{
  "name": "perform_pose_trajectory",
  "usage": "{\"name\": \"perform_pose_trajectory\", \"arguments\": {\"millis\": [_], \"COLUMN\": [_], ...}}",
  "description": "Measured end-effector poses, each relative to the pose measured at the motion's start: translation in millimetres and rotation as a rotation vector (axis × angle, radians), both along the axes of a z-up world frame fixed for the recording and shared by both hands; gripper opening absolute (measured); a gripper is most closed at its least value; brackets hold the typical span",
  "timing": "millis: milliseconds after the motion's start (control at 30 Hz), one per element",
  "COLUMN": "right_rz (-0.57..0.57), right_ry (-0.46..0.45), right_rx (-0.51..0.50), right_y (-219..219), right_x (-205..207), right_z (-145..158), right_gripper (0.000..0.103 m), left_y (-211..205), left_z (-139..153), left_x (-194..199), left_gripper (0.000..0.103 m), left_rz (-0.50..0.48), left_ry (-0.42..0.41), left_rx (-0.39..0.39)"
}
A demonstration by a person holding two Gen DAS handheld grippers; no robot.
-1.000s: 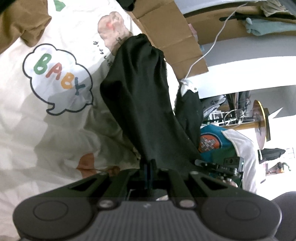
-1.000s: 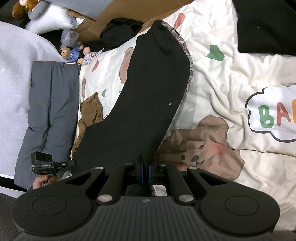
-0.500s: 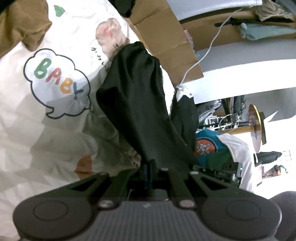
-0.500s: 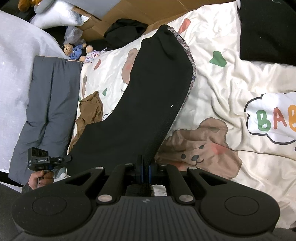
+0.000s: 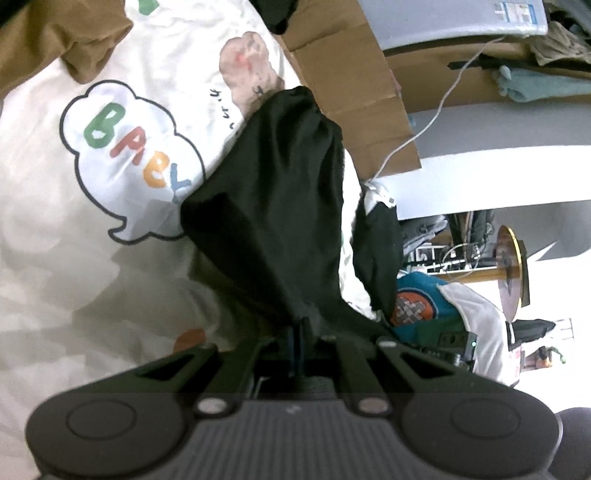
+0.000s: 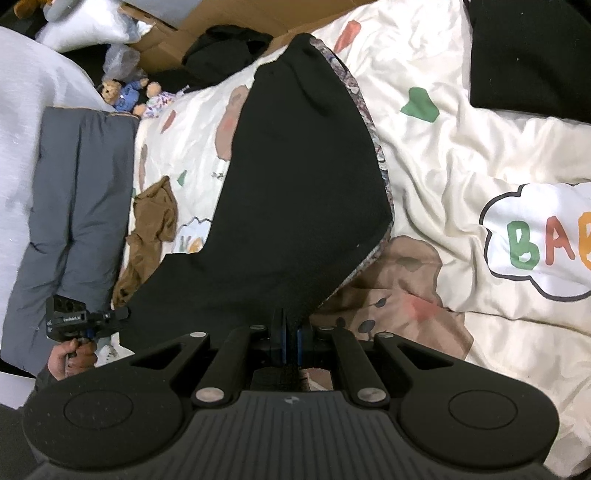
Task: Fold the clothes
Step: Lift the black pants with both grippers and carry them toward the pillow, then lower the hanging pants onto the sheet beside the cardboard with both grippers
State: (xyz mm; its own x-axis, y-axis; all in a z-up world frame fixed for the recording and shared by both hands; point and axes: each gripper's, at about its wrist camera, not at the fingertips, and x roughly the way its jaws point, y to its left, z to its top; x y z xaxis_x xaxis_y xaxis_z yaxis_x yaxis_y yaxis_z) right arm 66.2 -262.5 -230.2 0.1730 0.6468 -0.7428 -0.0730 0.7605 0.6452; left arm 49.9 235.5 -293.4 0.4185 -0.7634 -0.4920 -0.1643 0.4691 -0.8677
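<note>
Left wrist view: the left gripper (image 5: 297,330) pinches the black garment (image 5: 273,206), which stretches toward 12 o'clock over the cream bedsheet (image 5: 74,280); a brown cloth (image 5: 62,33) lies at 10 o'clock.

Right wrist view: the right gripper (image 6: 290,334) clamps the same black garment (image 6: 295,192), spreading toward 12 o'clock; a grey pillow (image 6: 74,206) sits at 9 o'clock.

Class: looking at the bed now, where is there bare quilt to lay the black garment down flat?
Bare quilt lies between the black garment, the BABY bubble and the dark pile. It is crowded near the brown cloth and grey cushion.
</note>
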Motion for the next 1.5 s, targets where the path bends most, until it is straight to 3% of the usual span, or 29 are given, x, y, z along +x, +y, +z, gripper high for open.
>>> {"name": "perform_pose_trajectory", "arguments": {"millis": [333,1000,1500], "right_rz": [-0.029,-0.063,-0.097], "right_ry": [0.041,0.068,0.021], "right_rx": [-0.017,-0.047,-0.097], "right_y": [0,1,11], "right_x": [18,83,130], "right_z": [-30,-52,-43], "right_gripper": [0.005,0.005,0.005], "left_y": [14,20,28], "left_z": [-32,-59,-44], "left_x": [32,126,173], "left_gripper": [0.003,0.003,0.003], "left_rz": [0.009,-0.043,-0.041], "left_ry": [0.018,0.001,-0.031], "left_rx": [-0.027,-0.018,0.028]}}
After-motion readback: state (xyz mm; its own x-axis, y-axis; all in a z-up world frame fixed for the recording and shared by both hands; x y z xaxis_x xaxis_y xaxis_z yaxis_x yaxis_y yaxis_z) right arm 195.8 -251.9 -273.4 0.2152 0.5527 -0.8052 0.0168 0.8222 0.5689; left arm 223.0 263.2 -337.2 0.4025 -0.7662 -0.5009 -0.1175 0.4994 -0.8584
